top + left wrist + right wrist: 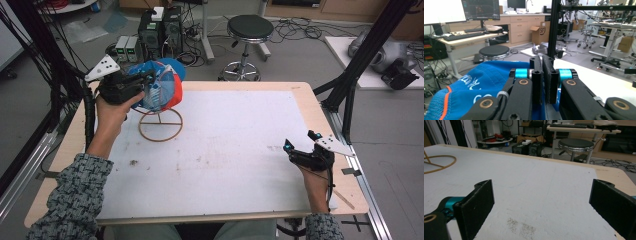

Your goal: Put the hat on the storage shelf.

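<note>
The blue cap (161, 86) sits on its wire stand (160, 124) at the table's far left; my left gripper (145, 80) pinches its fabric, probably to lift it. My right gripper (299, 146) rests spread wide, near right.

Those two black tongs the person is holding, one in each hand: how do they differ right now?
The left tongs are shut on the blue cap, while the right tongs stand wide open with nothing between them. The left tongs are raised at the wooden stand near the table's far left; the right tongs sit low near the table's right edge. Both are black with teal parts.
</note>
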Available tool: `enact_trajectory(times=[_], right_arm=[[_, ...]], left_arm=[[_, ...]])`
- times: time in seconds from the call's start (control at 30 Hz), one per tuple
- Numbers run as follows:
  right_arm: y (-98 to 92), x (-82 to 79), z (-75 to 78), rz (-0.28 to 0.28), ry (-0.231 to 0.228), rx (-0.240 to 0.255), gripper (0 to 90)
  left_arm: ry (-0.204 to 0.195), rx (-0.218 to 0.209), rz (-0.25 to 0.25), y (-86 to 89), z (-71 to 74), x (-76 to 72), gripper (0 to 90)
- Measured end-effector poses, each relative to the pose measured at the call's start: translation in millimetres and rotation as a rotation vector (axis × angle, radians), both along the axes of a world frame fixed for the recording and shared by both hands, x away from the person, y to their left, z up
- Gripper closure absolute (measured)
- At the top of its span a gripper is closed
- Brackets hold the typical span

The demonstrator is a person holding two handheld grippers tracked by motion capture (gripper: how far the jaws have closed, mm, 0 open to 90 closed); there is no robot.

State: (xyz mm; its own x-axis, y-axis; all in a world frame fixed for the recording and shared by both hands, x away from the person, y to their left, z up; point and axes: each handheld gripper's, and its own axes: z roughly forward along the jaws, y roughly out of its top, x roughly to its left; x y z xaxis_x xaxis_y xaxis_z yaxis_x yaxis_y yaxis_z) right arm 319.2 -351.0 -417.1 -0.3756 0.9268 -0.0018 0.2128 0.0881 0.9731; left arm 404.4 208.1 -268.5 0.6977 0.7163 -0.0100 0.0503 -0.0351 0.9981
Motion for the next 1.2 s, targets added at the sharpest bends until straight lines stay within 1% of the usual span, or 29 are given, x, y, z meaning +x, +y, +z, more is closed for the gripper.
enact_trajectory(times=[0.03, 0.17, 0.27, 0.33, 0.37, 0.53, 0.57, 0.7, 0.73, 0.77, 0.83, 0.93, 1.1, 1.2], right_arm=[[0.0, 0.1, -0.1, 0.000, 0.000, 0.000, 4.9], [0.3, -0.4, 0.1, -0.001, 0.004, 0.003, 4.9], [-0.5, -0.3, 0.1, -0.002, 0.003, 0.005, 4.9], [-0.4, -0.3, 0.0, -0.002, 0.002, 0.008, 4.9], [-0.6, -0.1, 0.0, -0.002, 0.002, 0.004, 4.9], [-0.1, -0.3, 0.1, 0.000, 0.003, 0.003, 4.9], [-0.3, -0.2, 0.1, -0.001, 0.003, 0.003, 4.9], [-0.2, -0.2, 0.1, -0.001, 0.003, 0.005, 4.9], [-0.2, 0.0, 0.0, 0.000, 0.002, 0.003, 4.9], [0.0, -0.1, -0.1, 0.000, 0.004, 0.004, 4.9], [-0.1, -0.1, 0.0, 0.000, 0.002, 0.002, 4.9], [-0.2, -0.1, 0.0, -0.001, 0.002, 0.005, 4.9], [-0.1, -0.1, 0.0, 0.000, 0.001, 0.003, 4.9], [-0.1, 0.0, 0.0, 0.000, 0.002, 0.005, 4.9]], left_arm=[[-0.006, -0.002, -0.001, 0.0, -0.5, 0.3, 85.6], [-0.009, -0.010, -0.002, -0.1, -3.1, 1.7, 84.5], [-0.019, -0.008, -0.001, -0.7, -4.9, 1.6, 82.5], [-0.021, -0.016, -0.003, -0.8, -5.7, 1.7, 79.3], [-0.023, -0.022, -0.004, -0.9, -6.0, 1.6, 79.1], [-0.030, -0.028, 0.010, 1.1, -6.7, 1.5, 73.9], [-0.032, -0.030, 0.006, 1.7, -6.7, 1.3, 73.6], [-0.045, -0.037, 0.014, 3.9, -5.7, -1.5, 68.5], [-0.048, -0.038, 0.014, 4.6, -5.4, -2.1, 66.6], [-0.054, -0.048, 0.011, 5.7, -4.7, -3.3, 64.9], [-0.064, -0.051, 0.010, 8.0, -3.9, -5.2, 59.4], [-0.075, -0.056, 0.017, 11.4, -2.8, -8.4, 55.2], [-0.091, -0.056, 0.044, 18.9, -2.2, -16.0, 50.5], [-0.096, -0.053, 0.059, 22.2, -3.1, -19.7, 46.1]])
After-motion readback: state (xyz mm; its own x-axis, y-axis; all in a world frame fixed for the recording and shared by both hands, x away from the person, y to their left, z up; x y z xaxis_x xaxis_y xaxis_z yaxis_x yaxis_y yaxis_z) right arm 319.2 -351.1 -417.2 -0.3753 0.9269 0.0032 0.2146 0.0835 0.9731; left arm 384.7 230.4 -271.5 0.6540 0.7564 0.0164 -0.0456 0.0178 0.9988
